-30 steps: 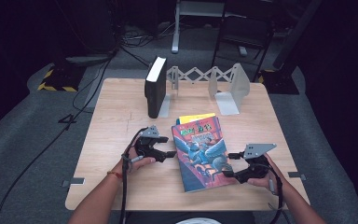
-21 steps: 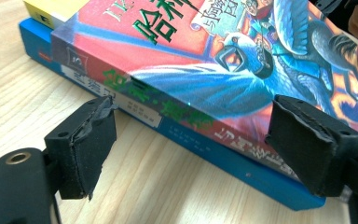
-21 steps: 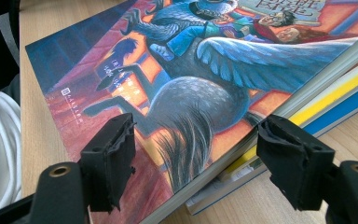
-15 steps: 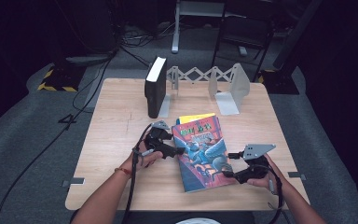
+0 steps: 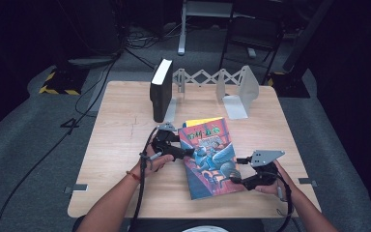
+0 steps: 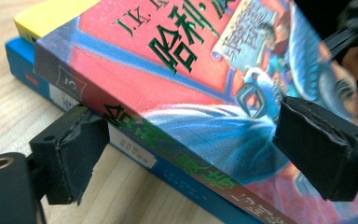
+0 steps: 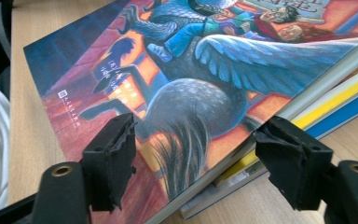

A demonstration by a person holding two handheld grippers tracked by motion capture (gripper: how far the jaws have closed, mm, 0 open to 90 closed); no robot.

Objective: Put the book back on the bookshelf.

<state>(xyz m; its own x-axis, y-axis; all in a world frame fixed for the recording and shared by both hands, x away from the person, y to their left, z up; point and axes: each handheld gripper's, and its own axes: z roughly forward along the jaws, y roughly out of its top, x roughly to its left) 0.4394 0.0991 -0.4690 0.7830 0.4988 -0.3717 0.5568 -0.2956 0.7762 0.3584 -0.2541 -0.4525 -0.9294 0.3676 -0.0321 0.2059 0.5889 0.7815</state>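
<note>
High view step: both grippers straddle the top book on the stack.
Left gripper: jaws just opened, apart around its spine.
Right gripper: jaws apart over its corner.
Next: clamp, then lift.

My worktop is a pale wood-grain board with rounded corners, lit brightly while the room around it lies in near darkness. It stands on grey carpet, where black cables trail off to the far left past a yellow-and-black striped strip. Beyond the far edge I see the white leg of a stand and a dark metal chair frame in the gloom.
</note>
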